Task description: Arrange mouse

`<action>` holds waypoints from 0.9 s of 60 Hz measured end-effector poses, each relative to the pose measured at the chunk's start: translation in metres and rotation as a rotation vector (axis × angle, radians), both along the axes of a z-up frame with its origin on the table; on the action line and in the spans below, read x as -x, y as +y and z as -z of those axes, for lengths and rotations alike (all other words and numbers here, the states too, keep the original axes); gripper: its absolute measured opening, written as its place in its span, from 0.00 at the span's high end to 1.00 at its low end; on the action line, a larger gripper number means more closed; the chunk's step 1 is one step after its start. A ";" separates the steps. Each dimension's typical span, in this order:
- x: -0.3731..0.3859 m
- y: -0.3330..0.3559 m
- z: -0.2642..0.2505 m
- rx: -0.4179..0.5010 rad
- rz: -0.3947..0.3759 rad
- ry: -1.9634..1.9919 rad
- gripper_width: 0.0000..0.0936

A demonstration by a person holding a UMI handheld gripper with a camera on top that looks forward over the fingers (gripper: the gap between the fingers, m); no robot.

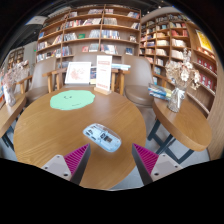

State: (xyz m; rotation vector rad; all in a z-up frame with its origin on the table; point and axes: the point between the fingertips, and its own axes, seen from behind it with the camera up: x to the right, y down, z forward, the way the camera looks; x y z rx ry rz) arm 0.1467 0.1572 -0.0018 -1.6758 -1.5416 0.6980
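We find the mouse (pixel 102 137) lying on the round wooden table (pixel 45 130), just ahead of the gripper (pixel 112 160) and roughly in line with the gap between its two fingers. The fingers stand spread apart and hold nothing; the mouse rests on the table by its own weight, short of the pads (pixel 148 158).

We judge the step in hand to be the approach: the mouse is not yet grasped. The next move calls for bringing the spread fingers forward and down until the mouse sits between the pads, then closing on its flanks. The mouse lies at an angle to the fingers, so some turn of the wrist may be needed to meet its sides squarely.

A green round mat (pixel 72 99) lies farther back on the same table, well apart from the mouse; we consider it a likely destination, though the task does not say so.

As to containers, we see none on the table. The bookshelves (pixel 95 35) beyond it hold rows of books; a second table (pixel 185 122) alongside bears small items we cannot identify.
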 end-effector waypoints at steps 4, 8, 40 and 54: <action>0.009 -0.001 0.007 0.015 -0.011 -0.018 0.09; 0.018 -0.001 0.010 0.026 -0.016 -0.027 0.09; 0.086 0.021 0.015 0.088 0.031 -0.040 0.09; 0.093 0.021 0.015 0.073 0.046 -0.033 0.52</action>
